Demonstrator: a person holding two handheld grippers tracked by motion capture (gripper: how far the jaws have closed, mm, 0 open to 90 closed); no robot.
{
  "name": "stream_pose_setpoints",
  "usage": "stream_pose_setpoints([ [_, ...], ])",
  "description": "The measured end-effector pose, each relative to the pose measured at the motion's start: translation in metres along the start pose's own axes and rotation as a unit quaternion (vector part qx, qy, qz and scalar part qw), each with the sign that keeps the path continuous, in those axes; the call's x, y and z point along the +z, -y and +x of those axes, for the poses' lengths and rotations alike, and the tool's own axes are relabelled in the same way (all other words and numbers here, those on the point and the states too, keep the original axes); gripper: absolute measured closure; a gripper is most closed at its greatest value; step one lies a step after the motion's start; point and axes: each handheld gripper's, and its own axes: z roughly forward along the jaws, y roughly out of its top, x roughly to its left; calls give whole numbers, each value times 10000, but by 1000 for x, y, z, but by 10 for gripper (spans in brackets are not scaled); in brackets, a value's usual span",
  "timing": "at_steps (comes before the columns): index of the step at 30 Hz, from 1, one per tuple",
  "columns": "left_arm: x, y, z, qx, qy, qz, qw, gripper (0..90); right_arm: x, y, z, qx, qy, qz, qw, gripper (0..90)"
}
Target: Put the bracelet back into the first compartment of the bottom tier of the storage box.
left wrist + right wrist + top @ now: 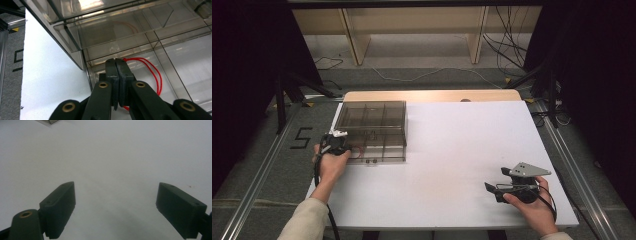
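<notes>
A smoky clear plastic compartment box (371, 131) sits at the left of the white table (452, 150). My left gripper (346, 147) is at the box's front left corner, held by a hand in a cream sleeve. In the left gripper view its jaws (116, 61) are pressed together over a front compartment. A thin red loop (153, 72) lies in that compartment and runs in behind the jaw tips; I cannot tell whether it is pinched. My right gripper (495, 179) rests over bare table at the front right, jaws wide open (116, 192) with nothing between them.
The box's raised clear lid (82, 30) hangs just beyond my left gripper. Metal rails (257, 170) run along both sides of the table. Cables and wooden shelf legs (357, 45) stand on the floor behind.
</notes>
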Motion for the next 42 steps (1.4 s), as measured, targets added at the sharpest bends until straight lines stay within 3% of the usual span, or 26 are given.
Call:
stream_pose_setpoints([
  [14, -6, -3, -4, 65, -4, -144, 9999, 858, 0, 0, 0, -4, -6, 26, 10000, 166],
  [26, -16, -6, -6, -25, 73, -394, 9992, 790, 0, 0, 0, 32, 2, -1, 10000, 167],
  [36, -30, -7, -12, -59, 180, -734, 9971, 595, -1, 0, 0, 26, -16, -6, 10000, 167],
  [42, -38, -8, -14, -234, 139, -853, 9960, 442, -1, 0, 0, 29, -17, -10, 10000, 167],
])
